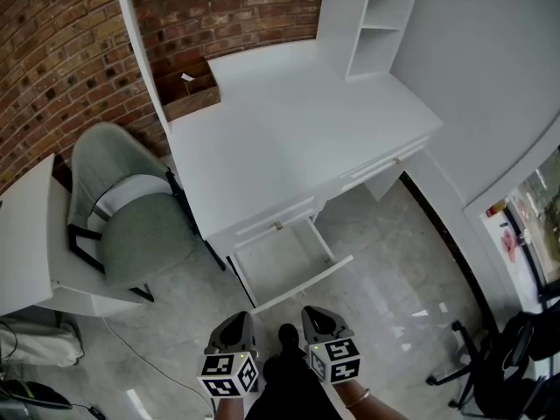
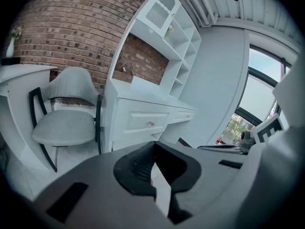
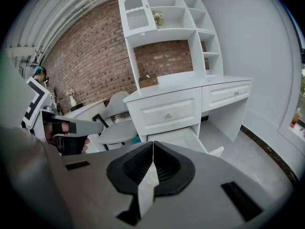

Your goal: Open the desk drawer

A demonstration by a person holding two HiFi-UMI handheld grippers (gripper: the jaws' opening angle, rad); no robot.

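The white desk (image 1: pixel 289 138) stands against a brick wall. Its lower drawer (image 1: pixel 284 261) is pulled out over the floor and looks empty; the right gripper view also shows this drawer (image 3: pixel 178 138) open below a closed drawer with a small knob (image 3: pixel 167 116). My left gripper (image 1: pixel 240 317) and right gripper (image 1: pixel 318 312) hover side by side in front of the open drawer, apart from it. Both are shut with nothing between the jaws: the left gripper (image 2: pixel 153 146) and right gripper (image 3: pixel 152 144) each show pads meeting at the tips.
A grey-green chair (image 1: pixel 131 217) sits left of the desk beside a white side table (image 1: pixel 35 243). A wooden box (image 1: pixel 188 90) rests on the desk's back left, a shelf unit (image 1: pixel 376 16) at the back right. An office chair base (image 1: pixel 490 357) stands at the lower right near a window.
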